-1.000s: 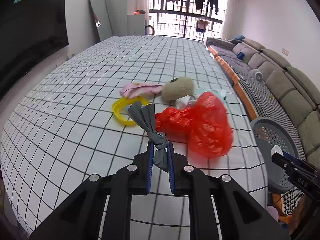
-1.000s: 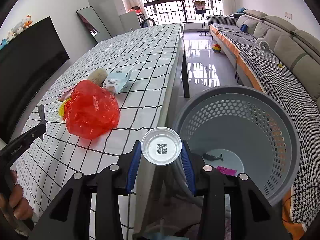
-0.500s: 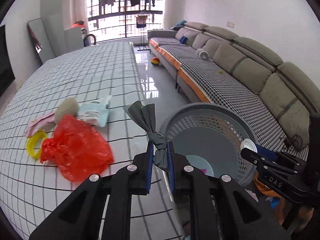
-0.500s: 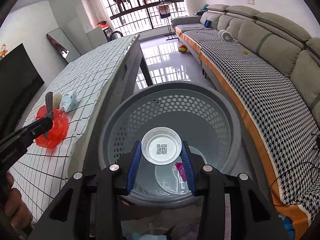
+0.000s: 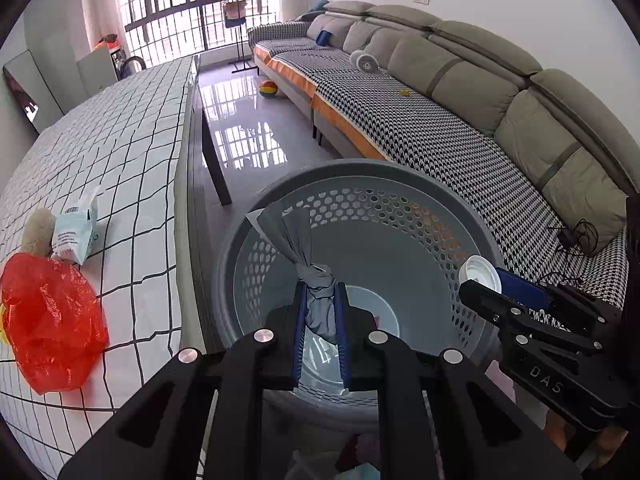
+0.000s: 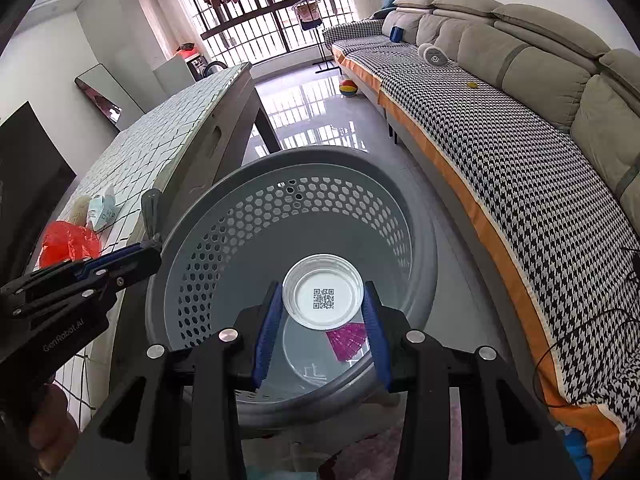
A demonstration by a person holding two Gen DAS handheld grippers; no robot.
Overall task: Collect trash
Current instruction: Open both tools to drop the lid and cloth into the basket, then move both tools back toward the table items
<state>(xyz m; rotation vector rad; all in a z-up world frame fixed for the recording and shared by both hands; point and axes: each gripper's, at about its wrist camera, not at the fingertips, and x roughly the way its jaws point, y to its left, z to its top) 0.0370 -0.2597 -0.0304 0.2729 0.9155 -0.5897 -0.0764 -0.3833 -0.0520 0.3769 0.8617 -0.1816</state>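
My left gripper (image 5: 321, 316) is shut on a knotted grey plastic scrap (image 5: 298, 240) and holds it above the grey perforated basket (image 5: 420, 184). My right gripper (image 6: 322, 320) is shut on a small white plastic cup (image 6: 323, 295) with a QR code on its bottom, also above the basket (image 6: 224, 184). A pink wrapper (image 6: 347, 340) lies in the basket's bottom. From the left wrist view the right gripper (image 5: 480, 284) and cup (image 5: 479, 274) sit over the basket's right rim. A red plastic bag (image 5: 50, 320) and a pale blue packet (image 5: 76, 228) lie on the checked table.
The checked table (image 5: 132, 128) stands left of the basket; a beige plush ball (image 5: 38, 228) lies by the packet. A long sofa (image 5: 440, 120) with houndstooth cover runs along the right. A coloured ball (image 5: 268, 89) lies on the glossy floor. Cables (image 6: 592, 352) rest on the sofa.
Both grippers have swung from the table side to over the basket, still holding the grey scrap and the cup. The basket now fills the middle of both views.
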